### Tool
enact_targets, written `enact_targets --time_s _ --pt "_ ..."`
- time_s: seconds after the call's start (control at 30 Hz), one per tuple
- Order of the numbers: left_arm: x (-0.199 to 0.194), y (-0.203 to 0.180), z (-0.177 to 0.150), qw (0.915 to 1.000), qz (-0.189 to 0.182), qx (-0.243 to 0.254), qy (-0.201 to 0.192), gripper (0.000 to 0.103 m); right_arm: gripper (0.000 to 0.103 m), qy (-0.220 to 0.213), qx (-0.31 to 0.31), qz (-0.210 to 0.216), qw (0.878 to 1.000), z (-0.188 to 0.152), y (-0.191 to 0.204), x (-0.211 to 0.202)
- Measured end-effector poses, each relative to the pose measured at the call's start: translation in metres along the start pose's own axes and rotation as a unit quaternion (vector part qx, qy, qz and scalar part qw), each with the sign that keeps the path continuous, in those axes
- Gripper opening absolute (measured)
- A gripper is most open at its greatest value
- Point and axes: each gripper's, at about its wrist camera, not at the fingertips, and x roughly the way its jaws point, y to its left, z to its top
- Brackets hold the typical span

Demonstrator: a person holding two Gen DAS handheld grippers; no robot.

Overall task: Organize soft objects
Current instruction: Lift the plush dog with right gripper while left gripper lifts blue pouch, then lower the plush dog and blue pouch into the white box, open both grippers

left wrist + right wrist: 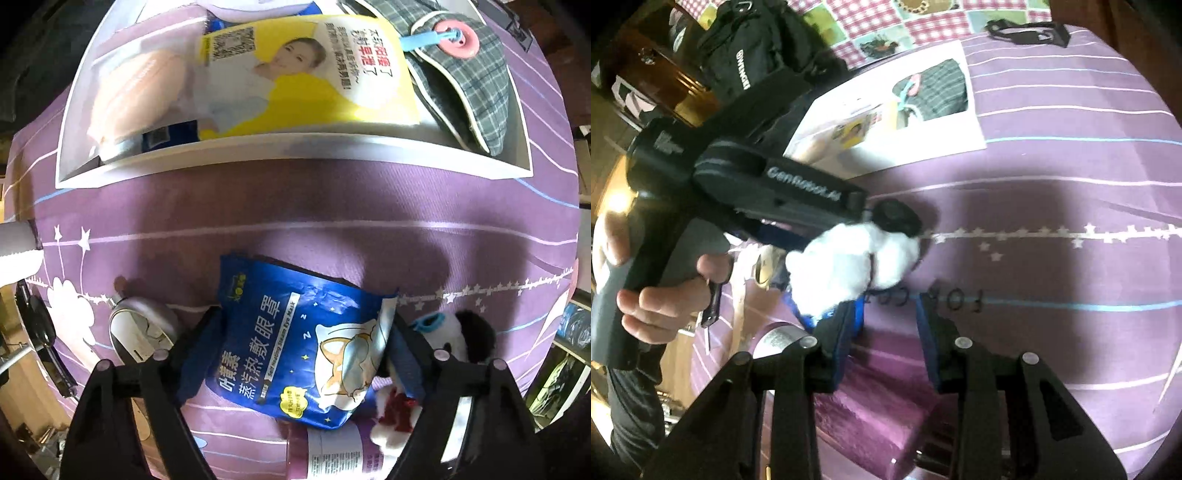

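L gripper (299,339) points straight down w/ jaws spread either side of the blue eye-mask packet (295,343), long axis running between them, not yet pinching; R gripper (886,332) half-open, empty, beside the plush toy (857,258).

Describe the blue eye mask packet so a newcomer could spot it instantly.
Start at the white box on the purple cloth. Just in front of it, between the left gripper fingers, lies the blue packet. Its sleeping-dog picture and white Chinese lettering distinguish it from the panda plush alongside.

Left wrist looks straight down, right wrist slants down, seemingly sharing the white tray (258,155).
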Motion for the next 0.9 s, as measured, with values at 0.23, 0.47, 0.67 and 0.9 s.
enact_targets --time_s 0.23,0.47,0.67,0.9 --pt "-0.010 0.007 0.001 0.9998 -0.008 0.005 -0.020 0.062 0.034 -0.037 0.026 -0.003 0.999 0.006 -0.019 -0.026" --pt "-0.012 0.013 0.004 0.9991 -0.024 -0.003 -0.035 0.060 0.067 -0.048 0.126 0.068 0.989 0.014 -0.036 -0.026" --pt "-0.007 0.040 -0.040 0.9982 -0.034 -0.006 -0.048 0.059 0.077 -0.046 0.151 0.064 0.985 0.017 -0.029 -0.022" --pt "-0.015 0.071 -0.060 0.9954 -0.083 -0.017 -0.045 0.056 0.043 0.011 0.033 -0.092 0.995 0.020 0.020 0.009"
